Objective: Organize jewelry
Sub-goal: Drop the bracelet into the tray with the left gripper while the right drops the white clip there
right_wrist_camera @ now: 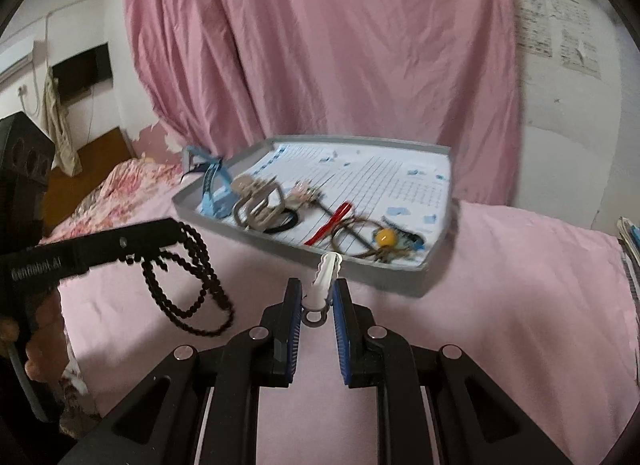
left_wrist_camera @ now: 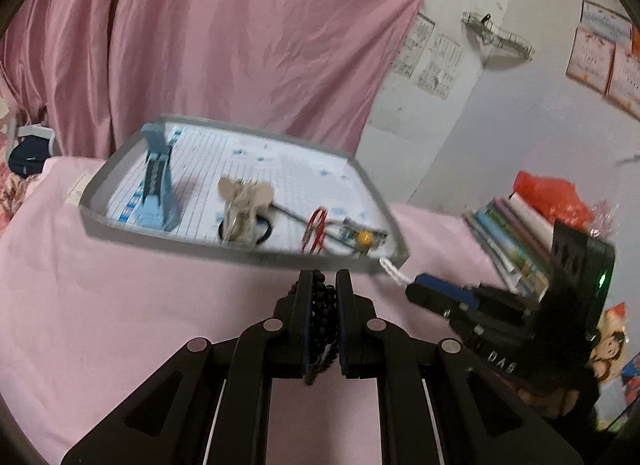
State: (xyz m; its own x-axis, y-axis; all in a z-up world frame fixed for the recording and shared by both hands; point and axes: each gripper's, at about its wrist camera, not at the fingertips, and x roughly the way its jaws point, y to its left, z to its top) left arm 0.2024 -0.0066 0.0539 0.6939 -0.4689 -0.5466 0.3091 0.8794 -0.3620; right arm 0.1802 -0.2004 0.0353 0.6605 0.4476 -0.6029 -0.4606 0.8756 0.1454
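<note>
1. Jewelry, left wrist view: a black bead string (left_wrist_camera: 323, 317) is pinched between the pressed-together fingers of the left gripper (left_wrist_camera: 324, 285), which hangs over the pink sheet (left_wrist_camera: 120, 305) just short of the near rim of the grey tray (left_wrist_camera: 96, 201).
2. Same view: inside the tray, on lined paper, lie a blue hair clip (left_wrist_camera: 158, 181), a beige hair claw (left_wrist_camera: 244, 205), a red bangle (left_wrist_camera: 314, 231) and a yellow bead (left_wrist_camera: 363, 237), crowded toward the near edge; the far half is bare paper.
3. Same view: the right gripper (left_wrist_camera: 416, 285) sits at the tray's near right corner, holding a white clip (left_wrist_camera: 392, 269). Stacked books (left_wrist_camera: 516, 233) bound the sheet on the right.
4. Right wrist view: the right gripper (right_wrist_camera: 316, 297) pinches the white clip (right_wrist_camera: 326, 277), its tip just at the tray (right_wrist_camera: 400, 279) rim.
5. Same view: the bead string (right_wrist_camera: 192, 277) dangles in loops from the left gripper (right_wrist_camera: 176, 229), left of the tray and clear of it. Open sheet (right_wrist_camera: 520, 305) lies to the right.
</note>
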